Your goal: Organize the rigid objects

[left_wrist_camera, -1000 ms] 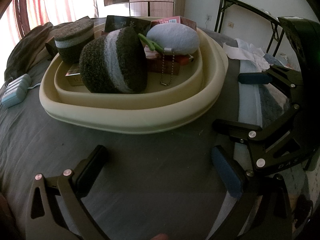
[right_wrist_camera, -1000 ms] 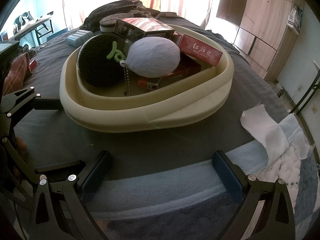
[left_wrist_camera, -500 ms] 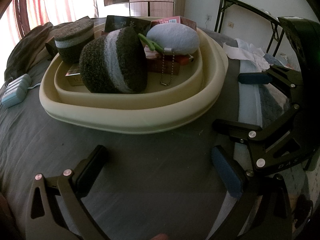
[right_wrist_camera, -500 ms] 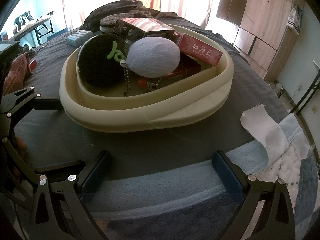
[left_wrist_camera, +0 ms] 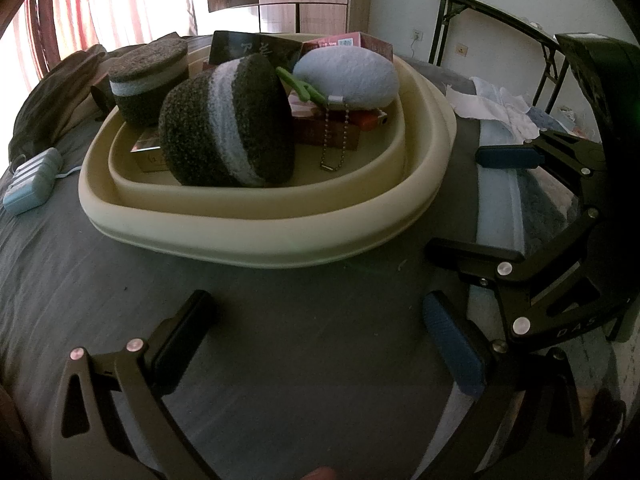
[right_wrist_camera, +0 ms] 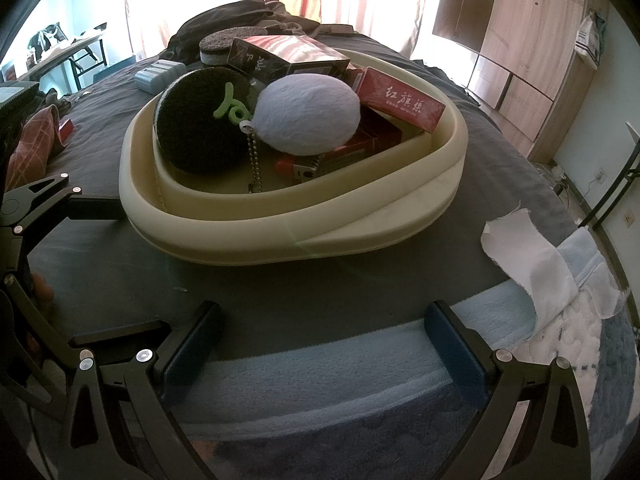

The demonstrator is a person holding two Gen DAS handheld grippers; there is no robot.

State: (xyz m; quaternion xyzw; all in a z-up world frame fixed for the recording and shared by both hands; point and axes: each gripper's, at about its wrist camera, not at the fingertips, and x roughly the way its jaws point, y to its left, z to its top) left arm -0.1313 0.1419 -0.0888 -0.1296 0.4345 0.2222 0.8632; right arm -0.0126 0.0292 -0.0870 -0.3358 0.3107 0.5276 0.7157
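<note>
While both grippers gape, one basin (right_wrist_camera: 304, 232) holds two plush pieces.

Dark grey bed (right_wrist_camera: 500, 152), cream basin (right_wrist_camera: 304, 236), white cloth (right_wrist_camera: 532, 268), pale blue case (left_wrist_camera: 30, 180), blue blanket (right_wrist_camera: 320, 384)

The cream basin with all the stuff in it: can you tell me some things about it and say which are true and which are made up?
1. The cream basin sits on a dark grey bedcover. True.
2. The pale blue plush lies outside the basin. False: it rests inside, on the boxes.
3. The left gripper holds a box. False: it is open and empty.
4. A red box leans on the basin's far rim. True.
5. The right gripper is open. True.
</note>
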